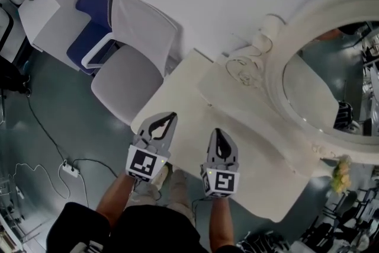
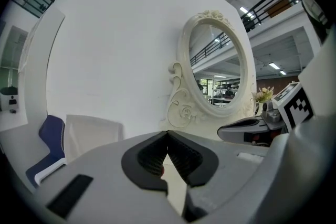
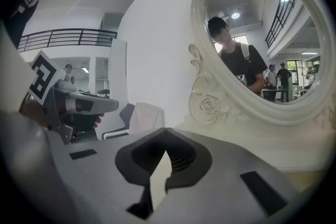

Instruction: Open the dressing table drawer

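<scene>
Two grippers, left (image 1: 170,117) and right (image 1: 217,133), both clenched on nothing, at the dressing table's (image 1: 190,95) near edge; drawer hidden beneath that edge; likely risk: shut jaws strike the front, missing any handle.

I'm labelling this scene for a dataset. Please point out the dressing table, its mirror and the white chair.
dressing table (image 1: 183,98): head view, bare top near its left edge.
mirror (image 1: 314,92): head view, on the glass.
white chair (image 1: 127,80): head view, on its seat.
</scene>
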Tool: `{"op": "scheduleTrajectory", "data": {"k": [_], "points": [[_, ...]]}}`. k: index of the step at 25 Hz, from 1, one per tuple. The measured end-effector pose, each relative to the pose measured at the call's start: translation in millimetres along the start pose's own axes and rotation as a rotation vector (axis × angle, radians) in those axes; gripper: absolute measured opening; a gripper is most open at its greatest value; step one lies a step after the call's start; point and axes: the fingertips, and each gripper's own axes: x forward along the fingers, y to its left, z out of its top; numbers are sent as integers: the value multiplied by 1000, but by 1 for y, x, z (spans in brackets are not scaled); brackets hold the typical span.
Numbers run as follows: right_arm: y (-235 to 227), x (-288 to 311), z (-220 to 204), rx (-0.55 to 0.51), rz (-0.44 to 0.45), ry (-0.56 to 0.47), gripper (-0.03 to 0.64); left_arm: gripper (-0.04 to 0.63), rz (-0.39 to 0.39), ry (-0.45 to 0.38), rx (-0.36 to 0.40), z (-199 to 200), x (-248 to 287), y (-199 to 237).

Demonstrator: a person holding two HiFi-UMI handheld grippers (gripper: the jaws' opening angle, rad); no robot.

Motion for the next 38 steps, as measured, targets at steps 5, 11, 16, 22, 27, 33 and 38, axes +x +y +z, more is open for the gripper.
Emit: {"op": "scheduleTrajectory", "data": {"k": [5, 11, 16, 22, 27, 33, 38], "points": [[-7, 28, -30, 24, 19, 46, -2, 2, 17, 29, -13, -26, 26, 12], [-13, 59, -60, 39, 32, 78, -2, 0, 26, 57, -29, -55, 47, 23], [-18, 75, -80, 42, 26, 100, -2, 2, 33, 75, -42, -75, 58, 30], [-24, 89, -104, 71, -11, 137, 0, 2, 30, 98, -53, -96, 65, 34], [-28, 97, -116, 111, -47, 170, 48, 2, 25, 110, -65, -106, 69, 34], [-28, 105, -121, 156, -62, 188, 176, 0, 23, 118, -77, -110, 72, 35], [-26, 113, -125, 182, -66, 208, 235, 2, 20, 120, -76, -112, 73, 35]]}}
